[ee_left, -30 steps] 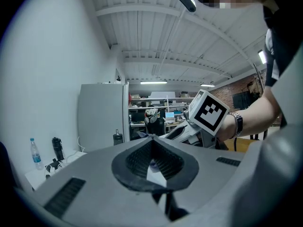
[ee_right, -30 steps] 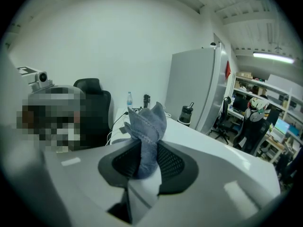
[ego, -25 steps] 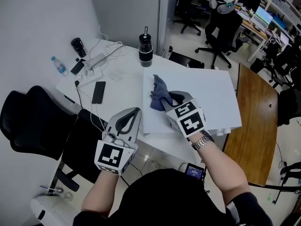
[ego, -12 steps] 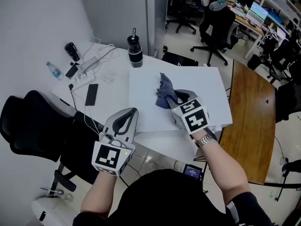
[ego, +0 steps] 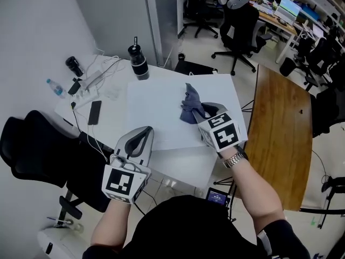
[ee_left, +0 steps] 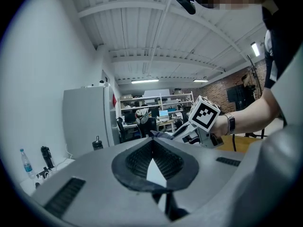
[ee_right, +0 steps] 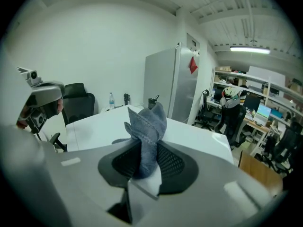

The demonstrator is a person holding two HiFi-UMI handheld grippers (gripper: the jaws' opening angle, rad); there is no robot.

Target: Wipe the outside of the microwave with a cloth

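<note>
Since your right gripper (ego: 201, 112) is clamped on the blue-grey cloth (ego: 190, 104), w/ a bunched tuft standing up past the pads, you've got a wiping wad ready. It hangs over the white microwave (ego: 156, 117) top, near its right edge, approx. mid-depth. Can't tell whether the cloth touches the top.

Your left gripper (ego: 144, 131) has its fingers together on nothing, tips at the front edge of the top, toward the left corner. It's prob. parked clear of the cloth's path, or there to steady the box. Wiping looks barely begun, imo.

Containers:
- **Black flask** (ego: 138, 61): upright, lid on, on the table (ego: 116, 120) just off the microwave's far-left corner.
- **Clear water bottle** (ego: 54, 87): upright near the table's left edge, capped.

Contents of both: can't see.
</note>
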